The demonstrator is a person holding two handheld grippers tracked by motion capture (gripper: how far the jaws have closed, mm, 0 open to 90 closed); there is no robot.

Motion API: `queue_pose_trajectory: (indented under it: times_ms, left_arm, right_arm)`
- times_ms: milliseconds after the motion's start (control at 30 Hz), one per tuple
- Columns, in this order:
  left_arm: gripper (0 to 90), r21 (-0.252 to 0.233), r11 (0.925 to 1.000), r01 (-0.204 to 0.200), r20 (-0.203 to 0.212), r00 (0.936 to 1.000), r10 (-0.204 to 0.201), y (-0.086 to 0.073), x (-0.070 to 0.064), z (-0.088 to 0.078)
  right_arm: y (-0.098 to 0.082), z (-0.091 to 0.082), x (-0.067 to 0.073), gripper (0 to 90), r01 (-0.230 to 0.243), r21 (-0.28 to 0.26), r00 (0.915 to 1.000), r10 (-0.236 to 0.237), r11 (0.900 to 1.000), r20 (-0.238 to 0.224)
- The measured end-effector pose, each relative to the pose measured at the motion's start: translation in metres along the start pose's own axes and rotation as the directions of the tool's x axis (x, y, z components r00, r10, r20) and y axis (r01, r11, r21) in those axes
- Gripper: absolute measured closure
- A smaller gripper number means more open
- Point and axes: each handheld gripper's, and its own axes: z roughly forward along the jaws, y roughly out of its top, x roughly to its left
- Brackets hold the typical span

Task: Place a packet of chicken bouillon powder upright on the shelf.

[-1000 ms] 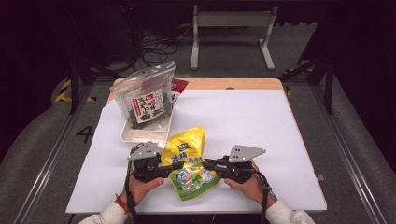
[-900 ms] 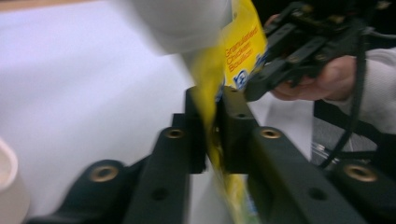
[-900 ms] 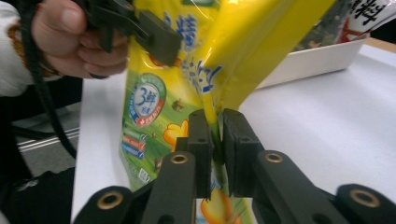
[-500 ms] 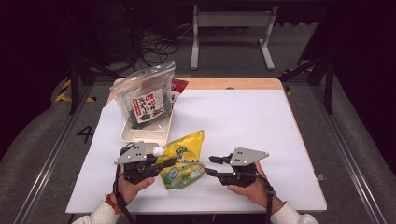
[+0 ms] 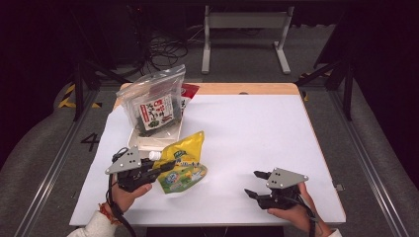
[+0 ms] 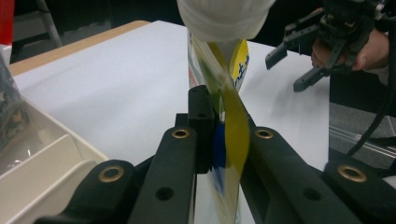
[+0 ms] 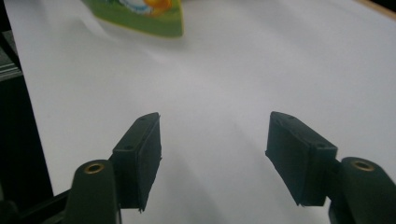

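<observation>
- The left gripper [image 5: 165, 167] is clamped on the yellow-green spouted plastic drink pouch [image 5: 185, 163], lifting its capped end off the white table [image 5: 257, 133].
- The right gripper [image 5: 253, 185] has just been opening; nothing sits between its jaws.
- By my judgement, placing the pouch into the cream plastic tray [image 5: 148, 143] remains.

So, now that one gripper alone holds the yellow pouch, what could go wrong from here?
The left gripper pinches only a thin edge of the yellow pouch near its white cap; the pouch could slip or twist free. The right gripper, whose jaws have just been opening, is empty and apart, so it gives no support. The pouch may also bump the plastic tray close by.
</observation>
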Motion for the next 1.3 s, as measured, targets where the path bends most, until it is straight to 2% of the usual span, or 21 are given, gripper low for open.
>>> queue_pose_trajectory:
  times_ms: [133, 300, 467, 567, 733, 933, 1000, 1100, 1167, 1300]
  left_arm:
    - [86.0, -0.002, 0.9996, -0.028, -0.013, 0.9995, 0.028, 0.004, -0.002, -0.003]
    - [86.0, -0.018, 0.9982, -0.057, -0.023, 0.9981, 0.057, 0.011, 0.000, -0.010]
    - [86.0, -0.027, 0.9947, -0.099, -0.045, 0.9942, 0.098, 0.023, 0.003, -0.019]
    - [86.0, -0.042, 0.9930, -0.110, -0.062, 0.9922, 0.108, 0.031, 0.006, -0.030]
    - [86.0, -0.038, 0.9910, -0.128, -0.094, 0.9878, 0.124, 0.040, 0.015, -0.042]
    - [86.0, -0.025, 0.9875, -0.156, -0.141, 0.9784, 0.151, 0.059, 0.037, -0.060]
    - [86.0, -0.024, 0.9869, -0.159, -0.142, 0.9778, 0.155, 0.061, 0.039, -0.061]
    - [86.0, 0.009, 0.9835, -0.181, -0.162, 0.9703, 0.180, 0.069, 0.050, -0.066]
    - [86.0, 0.021, 0.9830, -0.182, -0.172, 0.9679, 0.183, 0.071, 0.054, -0.066]
    - [86.0, 0.059, 0.9797, -0.192, -0.164, 0.9662, 0.199, 0.073, 0.065, -0.064]
  right_arm:
    - [-0.004, 0.005, 0.000, 33.6, -0.014, 0.020, 0.9997, 0.015, 1.000, -0.017]
    - [-0.006, 0.004, 0.004, 31.1, -0.002, 0.018, 0.9997, 0.003, 1.000, -0.025]
    - [-0.015, 0.001, 0.001, 32.7, -0.033, 0.028, 0.9993, 0.034, 0.999, -0.014]
    - [-0.018, 0.000, 0.001, 32.6, -0.046, 0.028, 0.9987, 0.047, 0.999, -0.019]
    - [-0.019, 0.000, 0.001, 31.9, -0.051, 0.036, 0.9986, 0.051, 0.998, -0.013]
    - [-0.020, 0.002, -0.001, 32.0, -0.068, 0.038, 0.9976, 0.068, 0.997, -0.013]
    - [-0.020, 0.002, -0.002, 31.7, -0.072, 0.034, 0.9973, 0.072, 0.997, -0.013]
    - [-0.020, 0.003, -0.004, 30.4, -0.097, 0.024, 0.9953, 0.097, 0.995, -0.001]
    - [-0.021, 0.002, -0.006, 30.1, -0.109, 0.019, 0.9940, 0.109, 0.994, 0.009]
    - [-0.023, 0.001, -0.010, 30.0, -0.140, 0.003, 0.9902, 0.139, 0.990, 0.009]
